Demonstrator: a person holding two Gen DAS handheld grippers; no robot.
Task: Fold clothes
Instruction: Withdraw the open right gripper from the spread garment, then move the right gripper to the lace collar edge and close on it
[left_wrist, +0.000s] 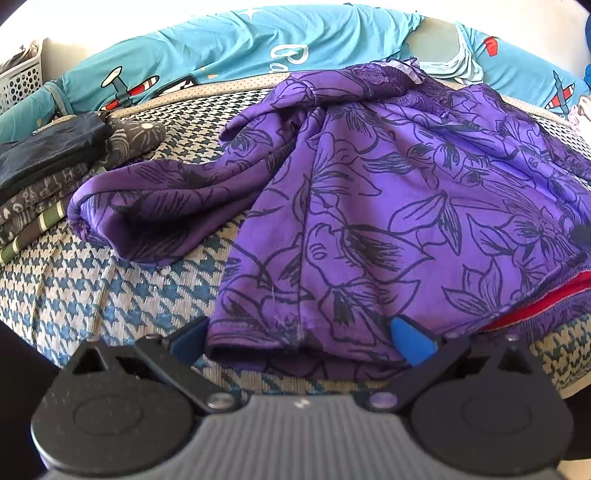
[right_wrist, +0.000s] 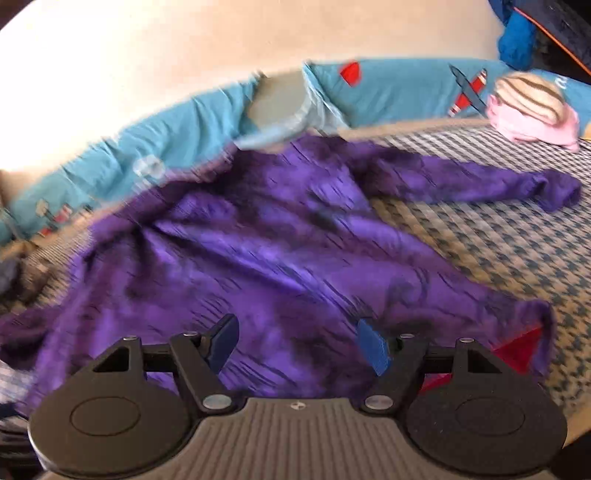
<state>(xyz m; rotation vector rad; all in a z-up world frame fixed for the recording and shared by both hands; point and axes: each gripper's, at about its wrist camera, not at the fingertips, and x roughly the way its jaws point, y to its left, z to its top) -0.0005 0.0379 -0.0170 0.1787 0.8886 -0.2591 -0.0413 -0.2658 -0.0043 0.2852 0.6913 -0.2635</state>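
Purple floral garment (left_wrist: 369, 206) lies spread on the houndstooth bed cover (left_wrist: 110, 295), hem toward me, directly ahead of both my grippers. My left gripper (left_wrist: 303, 332) has its two blue pads set wide, one at each side of the near hem; the cloth sits between them, unpinched. My right gripper (right_wrist: 299, 343) is likewise released, its pads apart over the fabric, gripping nothing.

Containers: one white perforated basket (left_wrist: 18, 81) stands at the far left edge of the left view; its contents cannot be made out.

View differences: the left view alone shows one stack of folded dark clothes (left_wrist: 48, 177) left of the garment, and one sleeve (left_wrist: 147, 206) reaching toward it. The right view, blurred, alone shows one pink cloth (right_wrist: 532, 125) with a striped item on it at the far right, and the other sleeve (right_wrist: 498, 184) stretched right. Both show a red strip (left_wrist: 535, 306) under the garment's right edge and the teal airplane-print bedding (left_wrist: 258, 40) behind.
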